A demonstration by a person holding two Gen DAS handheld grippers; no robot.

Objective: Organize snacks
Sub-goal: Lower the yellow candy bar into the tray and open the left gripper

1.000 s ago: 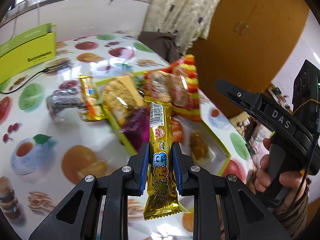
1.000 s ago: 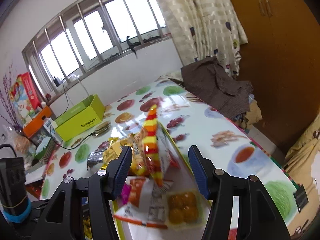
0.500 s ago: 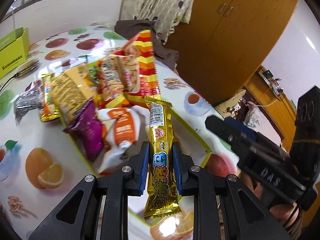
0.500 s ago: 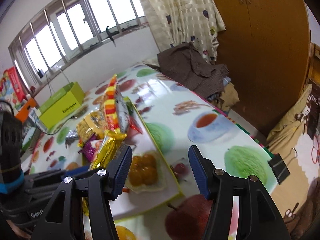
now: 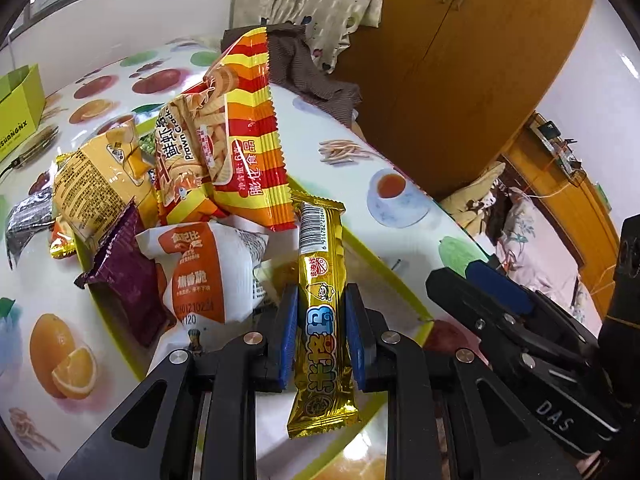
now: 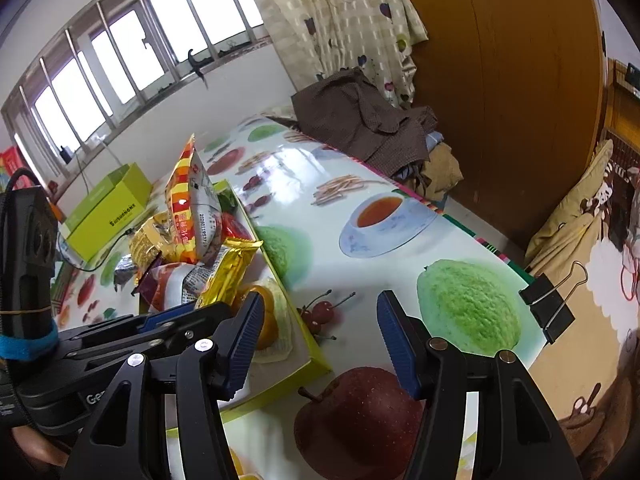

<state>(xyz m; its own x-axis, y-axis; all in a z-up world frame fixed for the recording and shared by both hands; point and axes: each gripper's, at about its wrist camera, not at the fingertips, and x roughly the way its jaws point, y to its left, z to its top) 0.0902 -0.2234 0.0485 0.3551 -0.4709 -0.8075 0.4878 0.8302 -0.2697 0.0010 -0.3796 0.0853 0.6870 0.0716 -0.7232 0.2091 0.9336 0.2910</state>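
Note:
My left gripper is shut on a long gold snack bar and holds it above a shallow yellow-green tray. The tray holds a red and yellow striped prawn cracker bag, a white and orange packet, a purple packet and a yellow packet. My right gripper is open and empty, just right of the tray. The gold bar and the left gripper's fingers show at its left.
The table has a glossy fruit-print cloth. A lime green box with a cable stands at the back left. A brown cloth lies at the far edge. A black binder clip grips the table's right edge. A wooden wardrobe stands behind.
My left gripper has carried the gold bar rightward and closer over the tray. My right gripper has drawn back to the right, from over the tray to beside it.

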